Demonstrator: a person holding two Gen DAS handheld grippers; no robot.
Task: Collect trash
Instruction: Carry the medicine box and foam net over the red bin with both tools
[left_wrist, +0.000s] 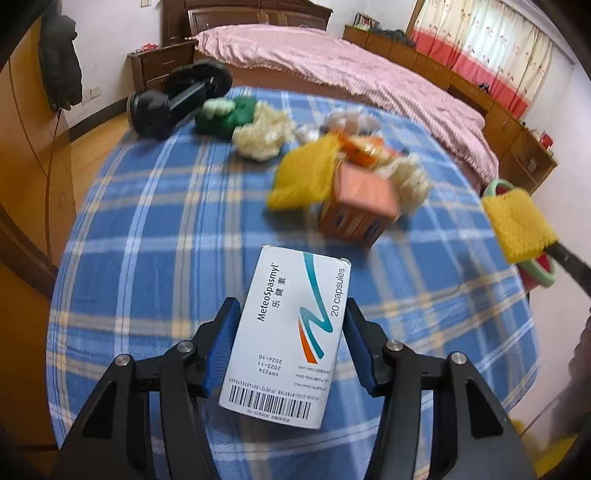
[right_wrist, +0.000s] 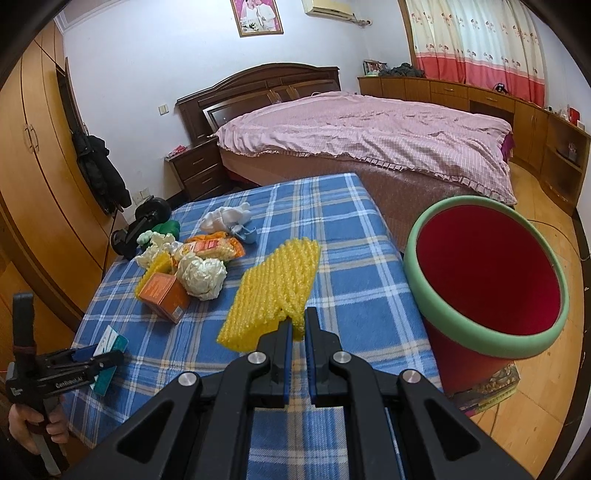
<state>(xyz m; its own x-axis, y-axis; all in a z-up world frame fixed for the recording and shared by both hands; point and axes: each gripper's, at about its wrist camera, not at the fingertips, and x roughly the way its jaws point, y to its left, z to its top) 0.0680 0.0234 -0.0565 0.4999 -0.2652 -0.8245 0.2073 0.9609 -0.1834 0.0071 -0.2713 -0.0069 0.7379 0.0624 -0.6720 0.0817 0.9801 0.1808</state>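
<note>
My left gripper (left_wrist: 291, 302) is shut on a white medicine box (left_wrist: 291, 339), its blue pads pressed to the box's long sides above the blue plaid table (left_wrist: 155, 229). The right wrist view shows that gripper (right_wrist: 98, 356) at the table's near left corner with the box (right_wrist: 110, 341) in it. My right gripper (right_wrist: 300, 321) is shut on a corner of a yellow foam net (right_wrist: 273, 288), which hangs over the table's right side. Just right of it stands a red bin with a green rim (right_wrist: 410, 258). More trash lies piled at the far left: an orange box (right_wrist: 164, 295), crumpled white paper (right_wrist: 203, 275) and an orange wrapper (right_wrist: 214, 245).
The bin rests on a colourful flat box (right_wrist: 487, 391) beside the table's right edge. A bed with a pink cover (right_wrist: 369, 133) lies beyond the table. A black wheeled device (right_wrist: 142, 225) stands at the table's far left corner, beside wooden wardrobes (right_wrist: 40, 184).
</note>
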